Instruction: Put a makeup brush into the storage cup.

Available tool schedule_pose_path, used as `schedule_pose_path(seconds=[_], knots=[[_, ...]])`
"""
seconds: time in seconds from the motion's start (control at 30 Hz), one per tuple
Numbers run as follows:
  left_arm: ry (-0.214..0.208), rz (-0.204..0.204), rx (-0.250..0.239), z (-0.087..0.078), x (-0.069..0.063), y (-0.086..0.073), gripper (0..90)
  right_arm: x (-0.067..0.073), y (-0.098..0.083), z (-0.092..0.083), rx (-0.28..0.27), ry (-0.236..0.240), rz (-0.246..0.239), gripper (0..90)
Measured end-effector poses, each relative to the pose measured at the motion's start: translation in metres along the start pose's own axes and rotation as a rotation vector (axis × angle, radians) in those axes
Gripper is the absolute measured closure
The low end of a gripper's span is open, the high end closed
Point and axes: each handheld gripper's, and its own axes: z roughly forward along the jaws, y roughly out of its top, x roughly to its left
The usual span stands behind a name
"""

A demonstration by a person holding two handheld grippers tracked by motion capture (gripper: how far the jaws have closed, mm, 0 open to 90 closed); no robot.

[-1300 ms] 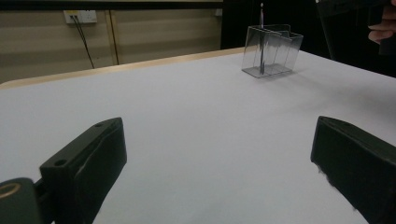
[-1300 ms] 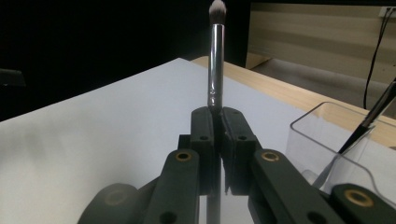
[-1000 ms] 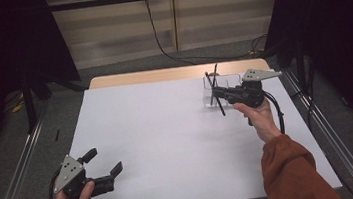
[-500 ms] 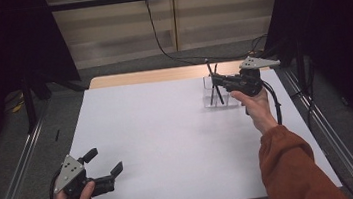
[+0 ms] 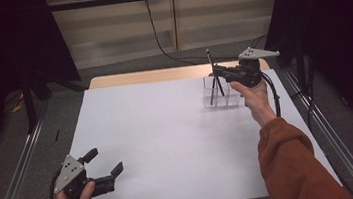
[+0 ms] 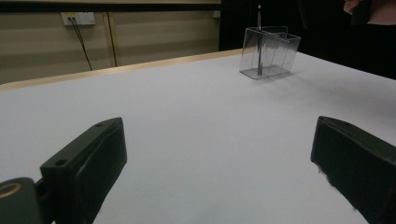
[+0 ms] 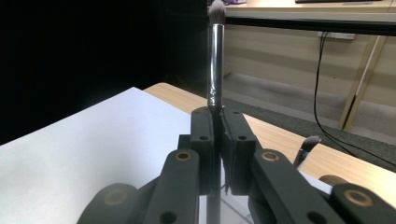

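Right gripper (image 5: 219, 72) clamped on a makeup brush (image 7: 215, 65), jaws pinched tight around the lower handle, bristle tip up. Brush axis near vertical, standing directly over the clear organizer (image 5: 222, 97) at the far right of the white table (image 5: 169, 145). In the high view the handle's lower end looks to reach into the organizer's left compartment, alongside a second dark brush (image 5: 219, 85) leaning there (exact compartment hard to confirm through the clear walls). In the right gripper view a second brush head (image 7: 309, 142) pokes up just right of the jaws, low and close.

Key relation: organizer sits straight below the grip, brush long axis aligned with the opening. Judging by that, next move is purely along the vertical; any tilt would likely drag the handle against a divider wall or knock the neighbouring brush.

Left gripper (image 5: 104, 170) released, jaws wide apart with nothing between, resting low at the near left corner of the table. Well apart from the organizer (image 6: 269, 51), which stands far off across the bare surface in the left gripper view. Right hand (image 5: 255, 98) is clearly the nearer one, no role for the left here.
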Motion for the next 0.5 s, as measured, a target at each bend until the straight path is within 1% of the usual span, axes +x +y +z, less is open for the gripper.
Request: schedule_pose_path(seconds=[0.13, 0.27, 0.5], knots=[[0.000, 0.001, 0.000, 0.000, 0.000, 0.000, 3.6, -0.003, 0.003, 0.004, -0.005, -0.016, 0.001, 84.2], [-0.001, 0.002, 0.003, 0.000, 0.000, 0.000, 3.5, -0.005, 0.007, 0.010, -0.009, -0.021, -0.002, 84.2], [0.000, 0.003, 0.003, 0.000, 0.001, 0.000, 3.5, -0.009, 0.011, 0.024, 0.006, -0.030, -0.003, 84.2]])
